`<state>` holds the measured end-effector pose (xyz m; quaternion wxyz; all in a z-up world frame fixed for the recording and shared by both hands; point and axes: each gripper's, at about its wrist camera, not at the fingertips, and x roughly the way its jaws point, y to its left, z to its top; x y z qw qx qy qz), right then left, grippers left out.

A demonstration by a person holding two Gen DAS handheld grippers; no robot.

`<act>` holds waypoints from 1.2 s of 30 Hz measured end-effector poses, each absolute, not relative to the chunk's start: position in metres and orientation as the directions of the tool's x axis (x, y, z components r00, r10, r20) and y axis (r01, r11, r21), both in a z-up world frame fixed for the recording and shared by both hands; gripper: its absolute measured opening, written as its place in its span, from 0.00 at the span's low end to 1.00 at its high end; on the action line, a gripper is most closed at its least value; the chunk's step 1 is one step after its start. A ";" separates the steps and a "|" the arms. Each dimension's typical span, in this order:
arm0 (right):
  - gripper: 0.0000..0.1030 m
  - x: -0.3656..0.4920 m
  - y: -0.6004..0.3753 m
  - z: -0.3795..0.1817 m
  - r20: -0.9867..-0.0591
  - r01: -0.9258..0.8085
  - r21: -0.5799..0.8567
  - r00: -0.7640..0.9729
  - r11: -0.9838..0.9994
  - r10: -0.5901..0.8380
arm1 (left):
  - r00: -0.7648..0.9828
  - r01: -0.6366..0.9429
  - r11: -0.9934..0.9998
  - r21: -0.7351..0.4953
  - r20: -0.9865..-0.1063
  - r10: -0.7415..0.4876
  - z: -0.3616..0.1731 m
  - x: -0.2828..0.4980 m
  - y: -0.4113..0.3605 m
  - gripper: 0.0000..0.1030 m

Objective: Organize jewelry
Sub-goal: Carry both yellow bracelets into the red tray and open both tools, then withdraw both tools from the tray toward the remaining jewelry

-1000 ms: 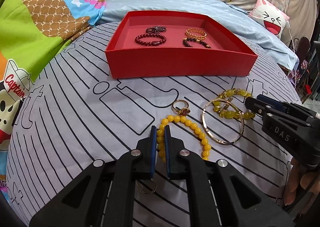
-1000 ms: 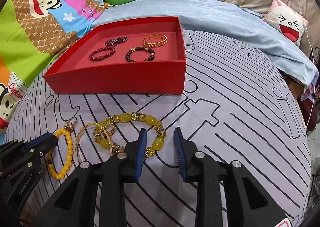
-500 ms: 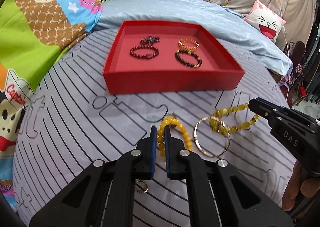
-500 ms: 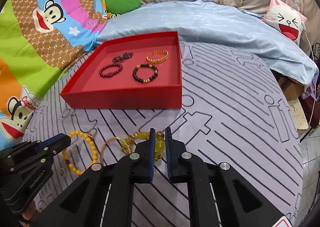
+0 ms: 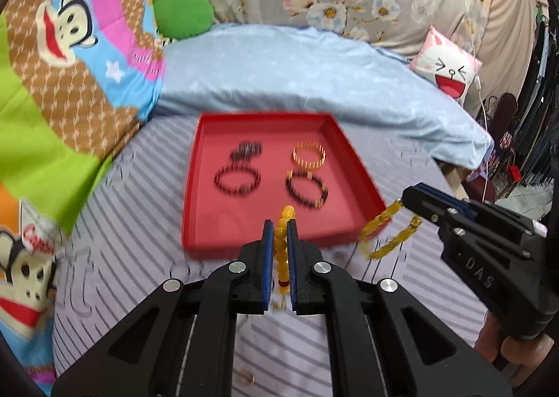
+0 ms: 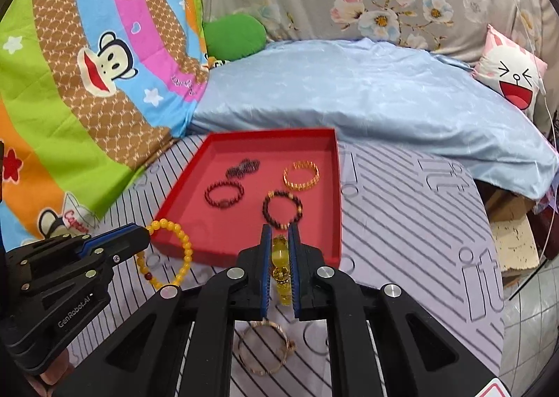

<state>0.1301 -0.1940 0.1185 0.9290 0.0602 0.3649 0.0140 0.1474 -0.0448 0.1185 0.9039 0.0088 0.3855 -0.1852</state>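
Both bracelets lifted off the bed

Left claw (image 5: 279,250) pinches the yellow bead bracelet (image 6: 167,253); right claw (image 6: 279,267) pinches the amber bracelet (image 5: 387,232); both have risen near the red tray (image 6: 251,253), ready to drop in.

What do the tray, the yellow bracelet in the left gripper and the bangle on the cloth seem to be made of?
Tray: probably stiff card, matt red; thin straight walls, no shine.
Yellow bracelet: glossy, opaque round beads, perhaps resin, glass or stone; small highlights show.
Bangle: looks like thin gold-coloured metal; a slim rigid hoop, though blurred.
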 end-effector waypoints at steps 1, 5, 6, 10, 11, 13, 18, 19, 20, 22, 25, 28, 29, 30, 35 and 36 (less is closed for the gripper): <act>0.09 0.138 -0.194 0.123 -0.671 0.013 0.133 0.737 0.991 0.080 | 0.641 0.346 0.930 -0.128 -0.692 -0.333 0.125 0.156 -0.047 0.07; 0.09 0.164 -0.190 0.134 -0.660 -0.002 0.151 0.744 0.989 0.102 | 0.649 0.347 0.928 -0.137 -0.679 -0.343 0.136 0.181 -0.050 0.07; 0.09 0.169 -0.188 0.135 -0.660 -0.003 0.154 0.744 0.988 0.105 | 0.648 0.347 0.927 -0.145 -0.677 -0.348 0.137 0.188 -0.050 0.07; 0.09 0.193 -0.185 0.126 -0.669 -0.010 0.214 0.727 0.977 0.155 | 0.640 0.343 0.924 -0.167 -0.679 -0.360 0.133 0.209 -0.052 0.07; 0.09 0.198 -0.184 0.120 -0.676 -0.010 0.230 0.717 0.973 0.167 | 0.636 0.339 0.925 -0.172 -0.683 -0.360 0.130 0.213 -0.052 0.07; 0.09 0.206 -0.185 0.108 -0.692 -0.008 0.258 0.696 0.966 0.190 | 0.613 0.332 0.923 -0.195 -0.699 -0.368 0.117 0.226 -0.052 0.07; 0.09 0.218 -0.188 0.072 -0.752 0.022 0.251 0.634 0.968 0.180 | 0.572 0.311 0.929 -0.199 -0.742 -0.350 0.085 0.242 -0.051 0.07; 0.09 0.219 -0.189 0.065 -0.764 0.033 0.234 0.624 0.972 0.163 | 0.567 0.307 0.933 -0.189 -0.750 -0.339 0.078 0.244 -0.051 0.07; 0.09 0.218 -0.190 0.060 -0.774 0.044 0.215 0.617 0.976 0.142 | 0.564 0.302 0.936 -0.180 -0.758 -0.328 0.073 0.245 -0.051 0.07; 0.09 0.217 -0.192 0.054 -0.783 0.056 0.187 0.611 0.981 0.115 | 0.558 0.293 0.942 -0.162 -0.771 -0.306 0.063 0.247 -0.050 0.07; 0.09 0.214 -0.196 0.049 -0.787 0.073 0.155 0.612 0.985 0.078 | 0.560 0.282 0.951 -0.126 -0.783 -0.270 0.054 0.247 -0.050 0.07; 0.19 0.209 -0.200 0.052 -0.779 0.095 0.138 0.626 0.986 0.049 | 0.577 0.263 0.962 -0.077 -0.786 -0.221 0.051 0.247 -0.049 0.15; 0.24 0.208 -0.202 0.053 -0.776 0.098 0.139 0.629 0.985 0.047 | 0.582 0.258 0.964 -0.069 -0.785 -0.212 0.051 0.246 -0.049 0.25; 0.25 0.206 -0.204 0.054 -0.773 0.099 0.141 0.633 0.985 0.047 | 0.590 0.251 0.966 -0.060 -0.782 -0.202 0.051 0.245 -0.049 0.29; 0.29 0.201 -0.200 0.060 -0.763 0.093 0.132 0.645 0.987 0.042 | 0.605 0.245 0.968 -0.045 -0.774 -0.189 0.056 0.241 -0.047 0.32; 0.29 0.200 -0.199 0.061 -0.762 0.089 0.132 0.646 0.987 0.043 | 0.606 0.245 0.968 -0.044 -0.773 -0.189 0.056 0.240 -0.046 0.32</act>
